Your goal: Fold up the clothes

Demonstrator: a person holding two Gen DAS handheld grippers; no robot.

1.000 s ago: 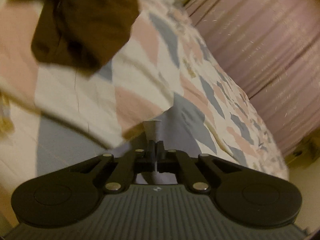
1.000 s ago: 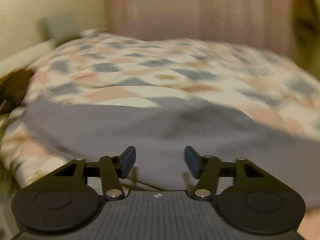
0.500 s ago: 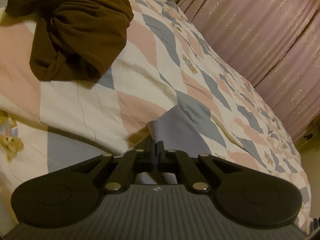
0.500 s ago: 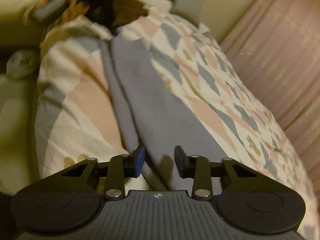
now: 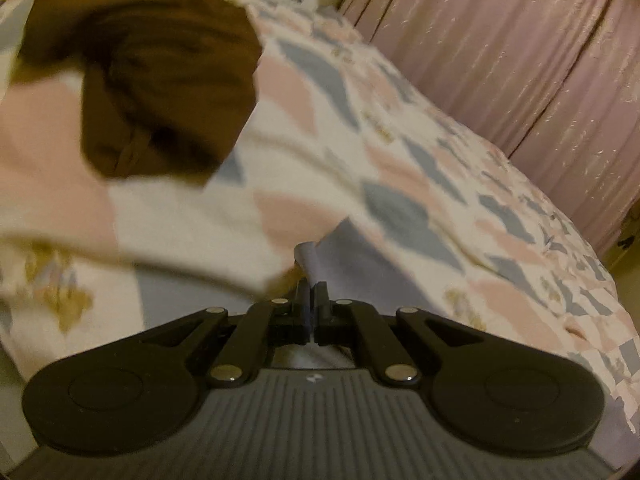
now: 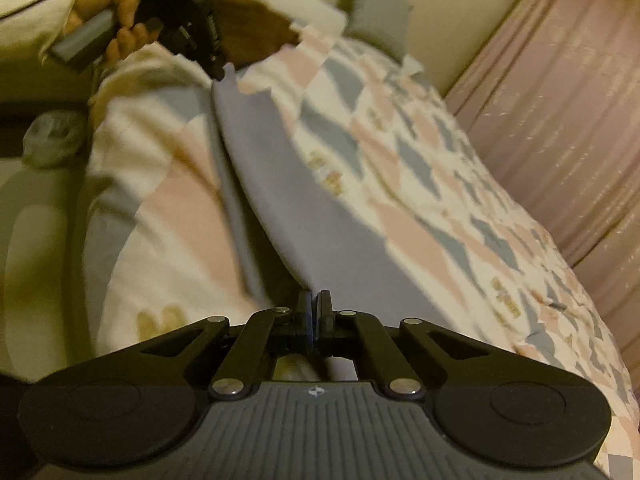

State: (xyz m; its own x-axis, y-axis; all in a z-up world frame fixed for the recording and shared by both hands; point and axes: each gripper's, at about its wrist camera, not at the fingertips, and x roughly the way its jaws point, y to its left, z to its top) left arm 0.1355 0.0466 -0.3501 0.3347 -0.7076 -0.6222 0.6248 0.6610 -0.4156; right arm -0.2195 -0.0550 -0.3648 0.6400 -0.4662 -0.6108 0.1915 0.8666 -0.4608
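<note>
Since the frame half a second earlier, the right gripper (image 6: 314,312) had gone from spread jaws hovering over the grey-lavender garment (image 6: 288,184) to jaws pressed together on its near edge. The left gripper (image 5: 311,304) had stayed clamped on its corner of the same cloth, while its view had swung and blurred.

Immediately ahead of the right jaws, the garment ran away as a long, narrow, taut band over the patchwork quilt (image 6: 420,184). At its far end the cloth met the left gripper (image 6: 216,68), held by the person's hand (image 6: 120,20). Between the left jaws, a small curled tab of the garment (image 5: 306,256) stood up just beyond the fingertips; the rest spread to the right of and below them.

Beyond and to the left of the left jaws lay a crumpled brown garment (image 5: 152,92), apart from the grey one. Farthest out hung the pink curtain (image 5: 520,60).

Risk assessment:
- Both grips appeared to hold only a thin margin of fabric. A sharp pull or uneven lift would probably strip an edge out of the jaws.
- The right jaws may have caught one layer only; the fold would then open.
- Dragging could probably snag the quilt and skew the fold line.
</note>
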